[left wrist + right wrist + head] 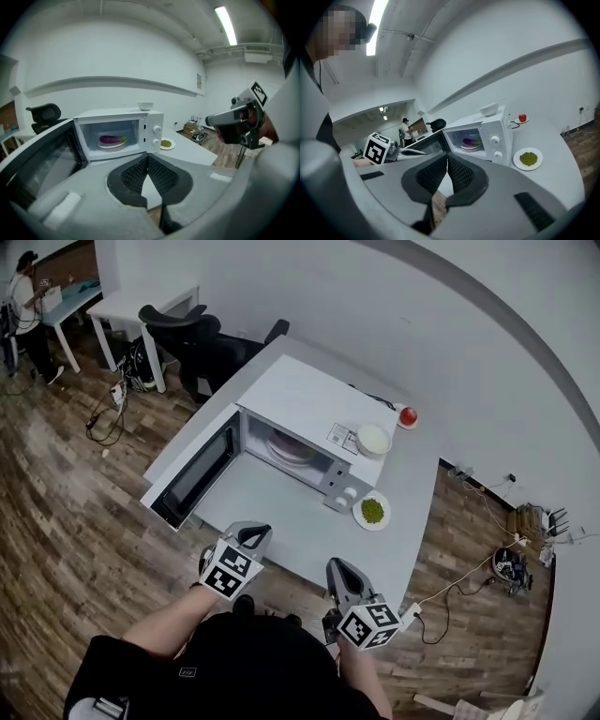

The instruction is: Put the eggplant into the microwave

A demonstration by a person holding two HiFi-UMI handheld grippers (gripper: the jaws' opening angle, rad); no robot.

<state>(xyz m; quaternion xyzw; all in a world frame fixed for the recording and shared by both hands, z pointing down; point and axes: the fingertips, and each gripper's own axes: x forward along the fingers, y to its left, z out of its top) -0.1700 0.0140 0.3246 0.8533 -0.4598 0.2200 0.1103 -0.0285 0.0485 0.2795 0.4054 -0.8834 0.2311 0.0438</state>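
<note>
**Both claws drawn back at the near edge of the surface, with the task's thing already housed.** The eggplant lies on a pale plate inside the open cavity of the microwave. Its long axis runs side to side across the opening. In the left gripper view the purple body is to the left and the green end to the right.

My left claw has its ribbed pads pressed together with nothing between them. My right claw is likewise closed and empty. In the head view both hang close to the body, well apart from the microwave and aimed roughly toward it.

I judge the placing done, so what remains is the door. It stands swung out to the left of the cavity, with its free edge toward me. The coming move turns on one relation: the door lies ahead and to the left of both claws, and the left claw is the nearer to its free edge. The right claw faces the control-panel side instead.

The eggplant sits straight beyond and appears well inside the door line. From the head view only the plate's rim shows, so I cannot be certain.

A dish of green bits rests on the surface just beside the microwave's right front corner. A white bowl stands on the microwave's top, and a red fruit lies behind it.
</note>
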